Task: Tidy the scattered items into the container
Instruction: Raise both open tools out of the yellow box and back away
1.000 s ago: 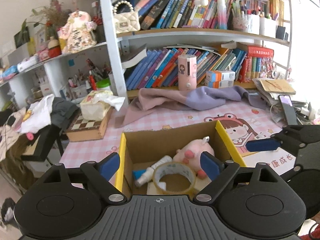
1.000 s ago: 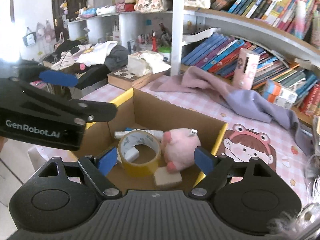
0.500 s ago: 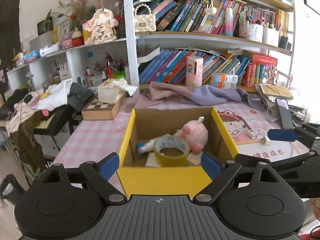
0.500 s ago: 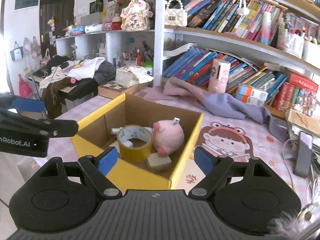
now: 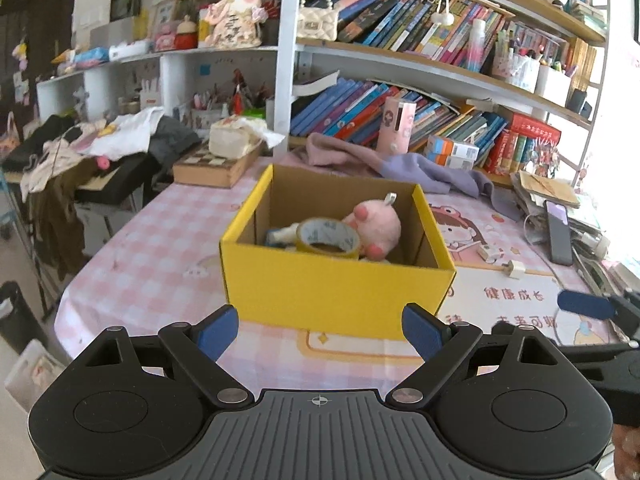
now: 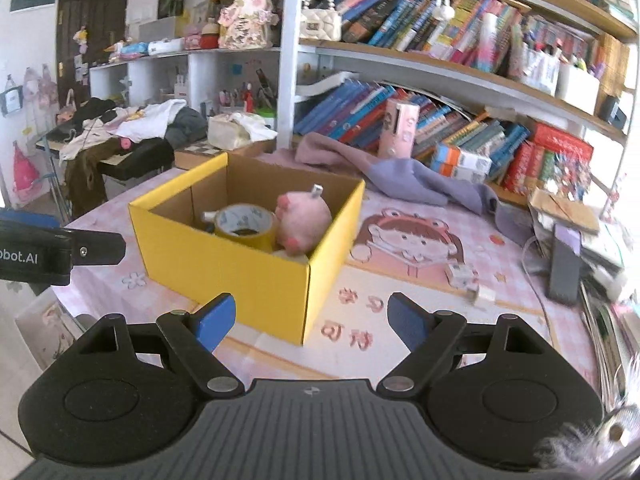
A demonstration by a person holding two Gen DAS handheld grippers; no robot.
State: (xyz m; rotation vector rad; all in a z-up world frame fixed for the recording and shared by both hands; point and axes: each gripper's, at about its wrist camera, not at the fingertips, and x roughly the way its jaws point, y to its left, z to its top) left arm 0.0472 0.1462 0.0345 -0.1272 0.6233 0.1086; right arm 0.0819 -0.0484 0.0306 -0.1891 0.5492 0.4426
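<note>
One yellow cardboard box (image 5: 336, 284) is sitting on a pink checked table (image 5: 152, 248), holding a pink plush toy (image 5: 378, 226) beside a tape roll (image 5: 328, 238) (touching). The left gripper (image 5: 318, 330) and right gripper (image 6: 310, 318) are hovering before it, both spread wide, gripping nothing.

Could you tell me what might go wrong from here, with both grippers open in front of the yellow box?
1. The small white charger and its cable lie loose on the mat right of the yellow box; the right gripper could snag the cable.
2. The tape roll leans tilted against the pink plush; another item dropped in may jam on them.
3. The left gripper, open and empty, could nudge the light box.
</note>
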